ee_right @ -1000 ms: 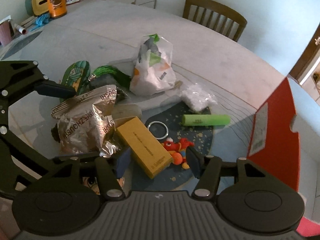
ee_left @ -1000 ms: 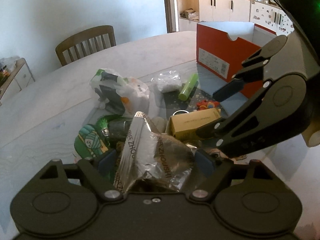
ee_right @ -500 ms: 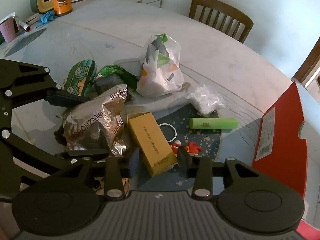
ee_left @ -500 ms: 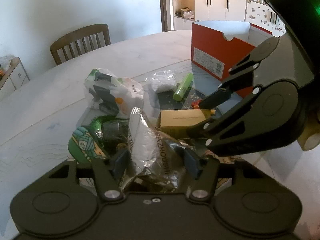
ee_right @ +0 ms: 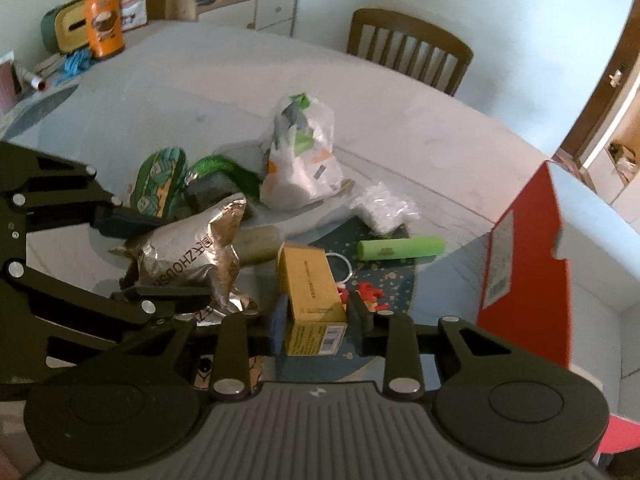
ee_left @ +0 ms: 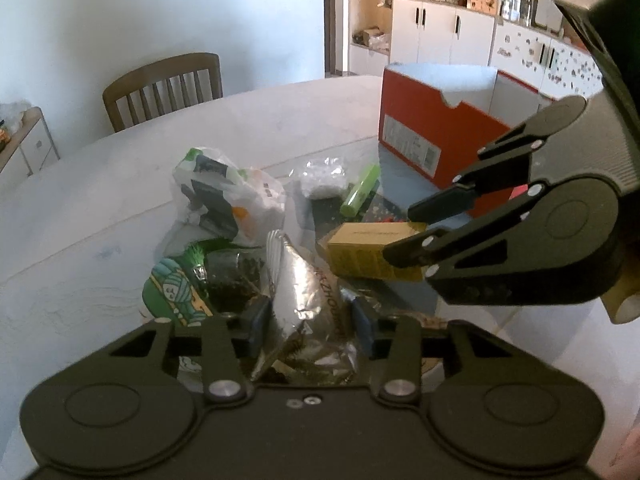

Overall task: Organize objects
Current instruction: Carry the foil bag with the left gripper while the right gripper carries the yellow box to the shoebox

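Both grippers just closed in: left gripper (ee_left: pixel 307 326) pinching the foil bag (ee_left: pixel 308 296), right gripper (ee_right: pixel 320 320) pinching the yellow box (ee_right: pixel 312 284), ready to lift toward the red box (ee_right: pixel 524 256) at right.

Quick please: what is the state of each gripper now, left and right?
Left gripper: shut on the silver foil bag, lifted off the table.
Right gripper: shut on the yellow box, fingers on both its sides.

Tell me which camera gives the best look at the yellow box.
The right wrist view: the yellow box sits centred between that gripper's fingers, top face and barcode end visible. The left wrist view shows only its side, partly covered by the right gripper.
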Tool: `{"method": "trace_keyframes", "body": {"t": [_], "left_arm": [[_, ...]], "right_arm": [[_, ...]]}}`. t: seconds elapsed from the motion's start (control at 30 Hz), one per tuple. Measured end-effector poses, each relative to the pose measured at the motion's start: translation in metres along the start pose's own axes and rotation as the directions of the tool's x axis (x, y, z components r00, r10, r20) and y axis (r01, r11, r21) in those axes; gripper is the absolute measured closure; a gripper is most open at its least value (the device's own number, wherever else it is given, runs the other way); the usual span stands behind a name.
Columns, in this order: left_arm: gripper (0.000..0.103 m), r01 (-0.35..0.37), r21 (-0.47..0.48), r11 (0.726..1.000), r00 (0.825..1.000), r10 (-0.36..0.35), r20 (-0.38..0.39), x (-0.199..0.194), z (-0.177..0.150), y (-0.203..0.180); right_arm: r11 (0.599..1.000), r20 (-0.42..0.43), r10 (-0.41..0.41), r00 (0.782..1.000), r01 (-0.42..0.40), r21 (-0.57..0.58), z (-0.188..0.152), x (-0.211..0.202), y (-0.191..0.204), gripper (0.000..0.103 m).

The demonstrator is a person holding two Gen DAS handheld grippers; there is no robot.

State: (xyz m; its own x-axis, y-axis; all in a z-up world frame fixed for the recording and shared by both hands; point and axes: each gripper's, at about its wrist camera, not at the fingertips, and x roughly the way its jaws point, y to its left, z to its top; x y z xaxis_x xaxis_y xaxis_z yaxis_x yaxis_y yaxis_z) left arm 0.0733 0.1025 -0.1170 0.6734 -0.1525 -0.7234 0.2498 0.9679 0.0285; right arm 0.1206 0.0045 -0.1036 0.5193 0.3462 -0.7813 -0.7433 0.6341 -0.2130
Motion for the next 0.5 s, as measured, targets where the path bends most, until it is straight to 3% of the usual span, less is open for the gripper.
{"method": "trace_keyframes", "body": {"t": [0.5], "left_arm": [[0.062, 0.086, -0.113, 0.990, 0.995, -0.079, 0.065, -0.042, 0.025, 0.018]], "right_arm": [[0.996, 0.095, -0.049, 0.994, 0.041, 0.085, 0.000, -0.066, -0.017, 0.075]]}}
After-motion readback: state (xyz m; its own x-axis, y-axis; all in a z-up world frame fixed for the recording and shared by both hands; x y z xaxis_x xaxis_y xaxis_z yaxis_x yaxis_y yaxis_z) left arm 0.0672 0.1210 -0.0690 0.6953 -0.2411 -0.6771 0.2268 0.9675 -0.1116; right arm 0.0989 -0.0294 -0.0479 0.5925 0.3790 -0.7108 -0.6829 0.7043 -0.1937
